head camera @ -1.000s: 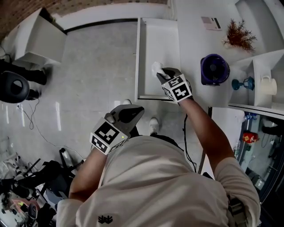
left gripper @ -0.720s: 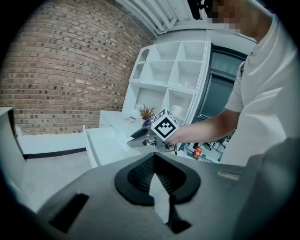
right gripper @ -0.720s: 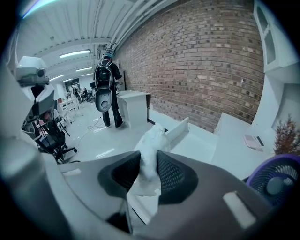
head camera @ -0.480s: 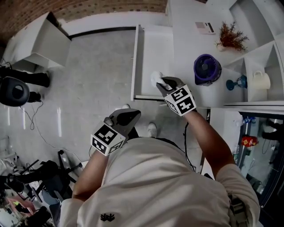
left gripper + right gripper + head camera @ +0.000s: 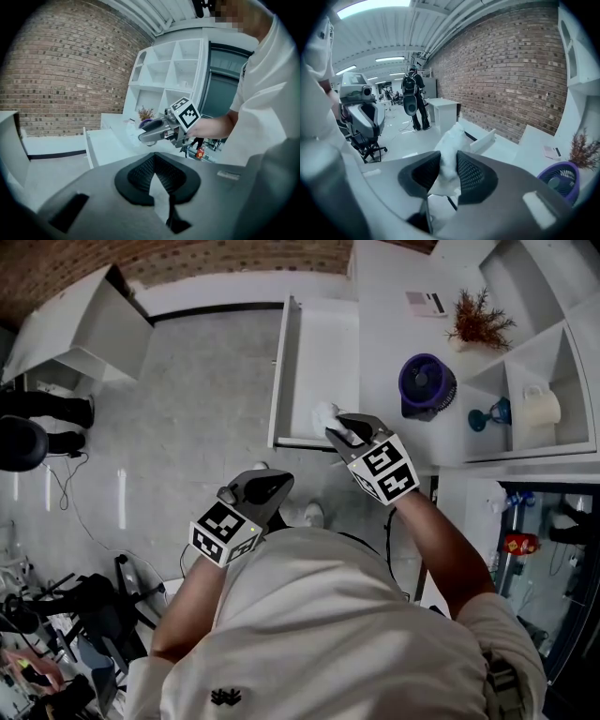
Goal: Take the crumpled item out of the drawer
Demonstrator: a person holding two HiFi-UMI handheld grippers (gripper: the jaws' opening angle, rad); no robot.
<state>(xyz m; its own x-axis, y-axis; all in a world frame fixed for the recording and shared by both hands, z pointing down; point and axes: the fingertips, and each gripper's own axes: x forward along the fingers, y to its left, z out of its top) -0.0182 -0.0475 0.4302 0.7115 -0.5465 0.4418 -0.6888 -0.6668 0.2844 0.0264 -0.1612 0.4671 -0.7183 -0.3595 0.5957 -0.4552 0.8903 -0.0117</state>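
The white drawer stands pulled out from the white counter. My right gripper hovers over the drawer's near end, shut on a crumpled white paper item. In the right gripper view the crumpled item is squeezed between the black pads of the right gripper and sticks up past them, with the drawer beyond. My left gripper hangs over the floor left of the drawer, holding nothing. In the left gripper view its pads meet at the left gripper's tip, facing the right gripper.
A purple fan, a dried plant and a card lie on the counter. A white shelf unit holds a cup. A white cabinet stands far left. A person stands in the background.
My right gripper has lifted the crumpled item up and back from inside the drawer to its near end. The left gripper has drifted a little.
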